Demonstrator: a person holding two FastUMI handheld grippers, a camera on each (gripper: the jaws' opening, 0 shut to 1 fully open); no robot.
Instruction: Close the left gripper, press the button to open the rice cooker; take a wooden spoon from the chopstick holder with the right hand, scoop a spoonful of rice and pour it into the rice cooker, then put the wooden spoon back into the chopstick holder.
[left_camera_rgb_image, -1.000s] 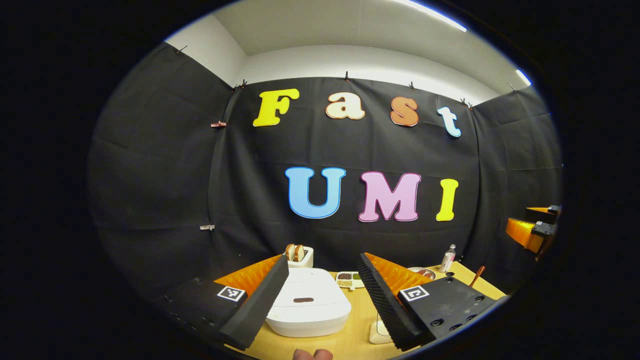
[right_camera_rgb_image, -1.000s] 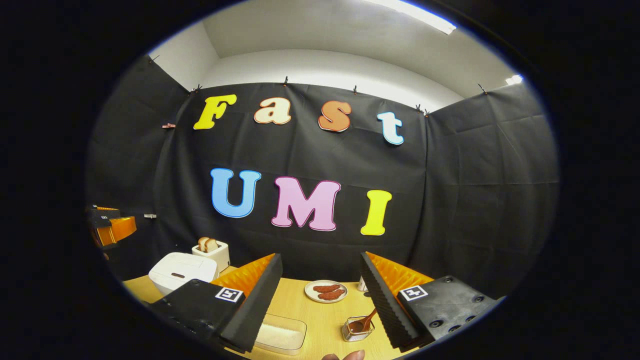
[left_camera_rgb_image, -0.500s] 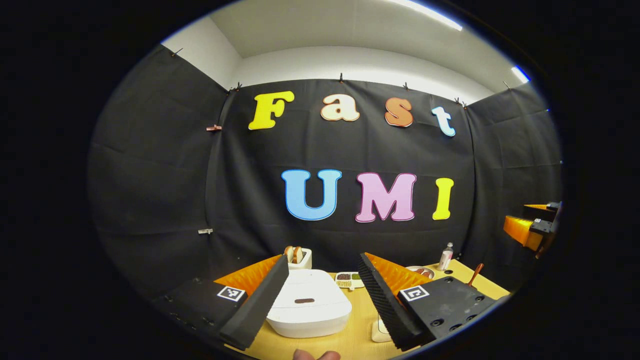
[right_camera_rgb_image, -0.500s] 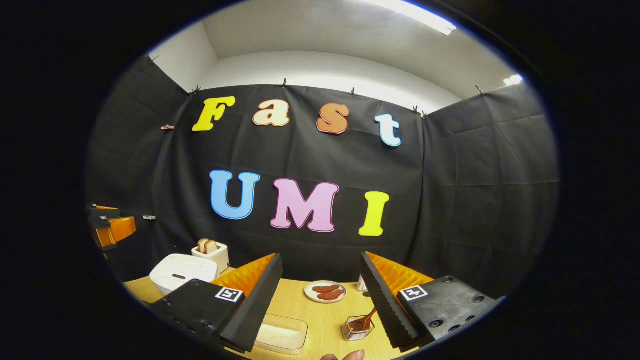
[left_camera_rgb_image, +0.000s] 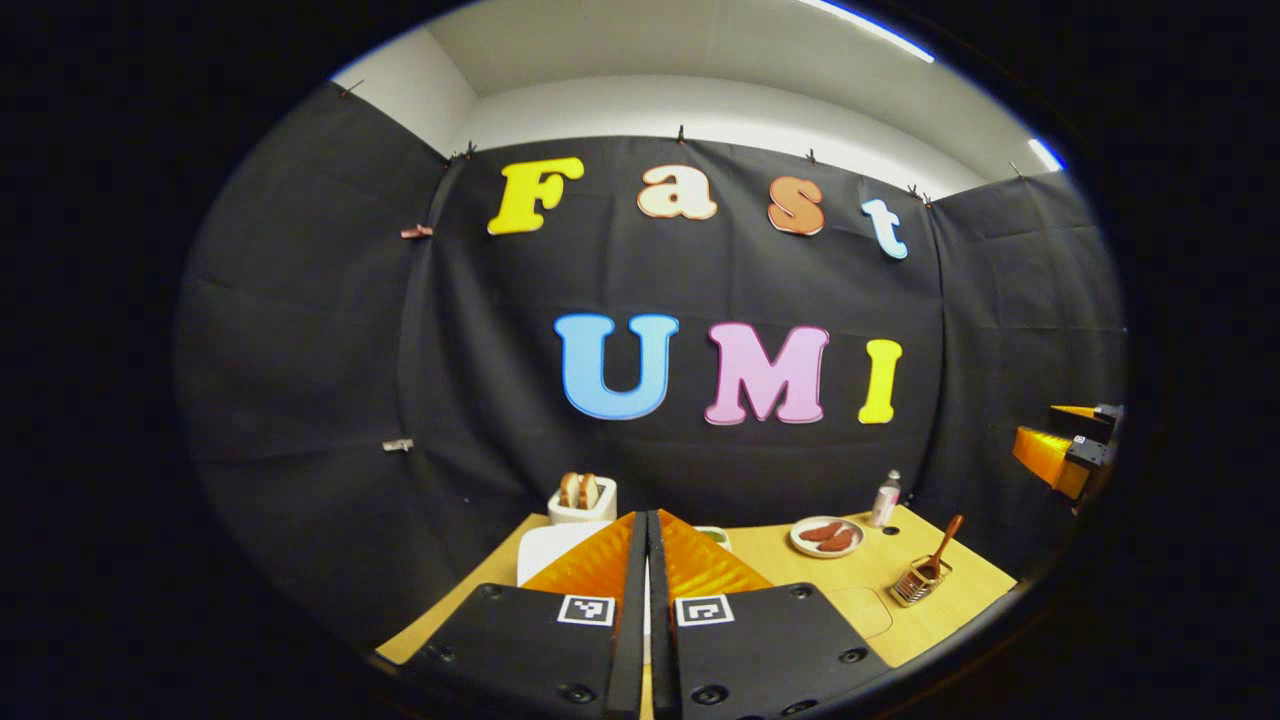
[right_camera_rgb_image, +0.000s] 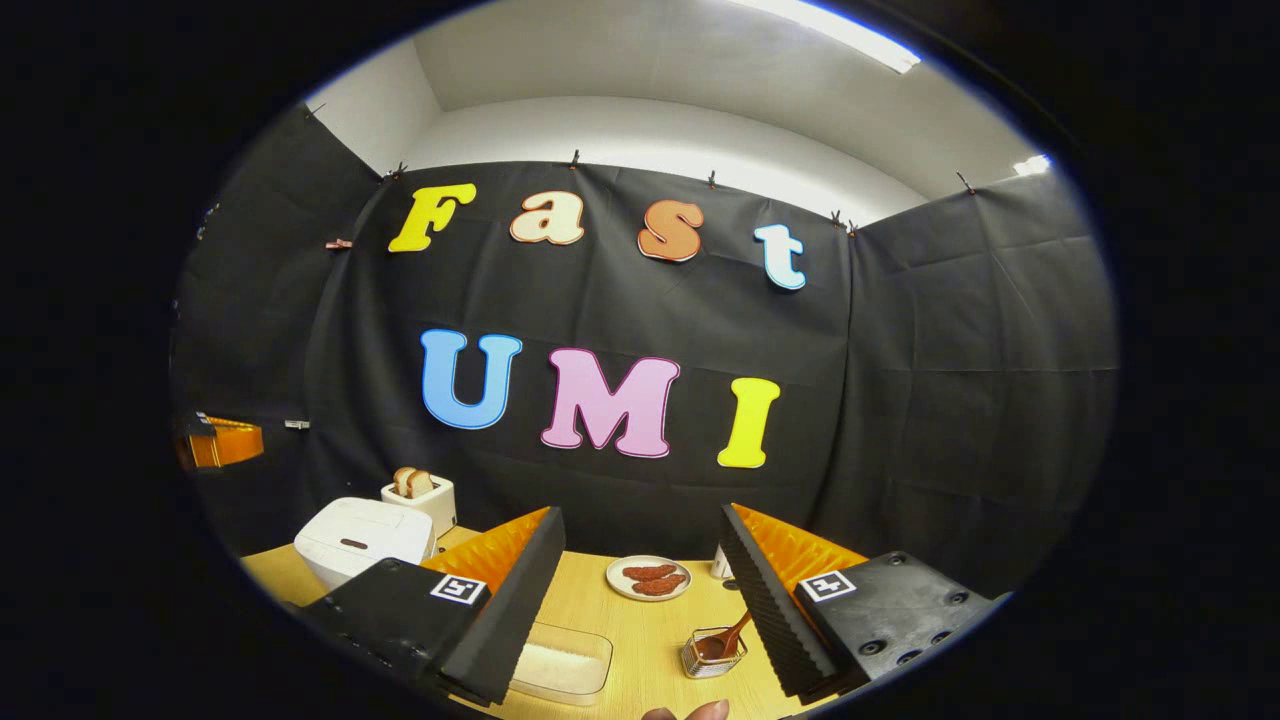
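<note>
left gripper (left_camera_rgb_image: 645, 520): fingers pressed together, nothing between them, held above the wooden table (left_camera_rgb_image: 850, 575). they cover most of the white rice cooker (left_camera_rgb_image: 545, 548) behind them; just a corner of its lid shows to their left, button hidden. toaster (left_camera_rgb_image: 582, 497) with bread slices sits behind the cooker near the wall. a sliver of a small dish (left_camera_rgb_image: 714, 536) peeks past the right finger, contents unreadable.

same view, right side of table: plate of reddish food (left_camera_rgb_image: 826, 535), small bottle (left_camera_rgb_image: 885, 497) beside it, wire chopstick holder (left_camera_rgb_image: 915, 583) with the wooden spoon (left_camera_rgb_image: 944, 543) leaning out of it, handle up. the right gripper shows far right, cut off by the edge.

right gripper (right_camera_rgb_image: 640, 560): fingers wide apart, holding nothing, above the table. in the right gripper view the chopstick holder (right_camera_rgb_image: 712, 652) lies just inside the right finger, spoon handle partly hidden behind it. clear box of rice (right_camera_rgb_image: 560, 661) partly under the left finger. rice cooker lid down, far left. a fingertip (right_camera_rgb_image: 688, 712) pokes in at the bottom edge.
</note>
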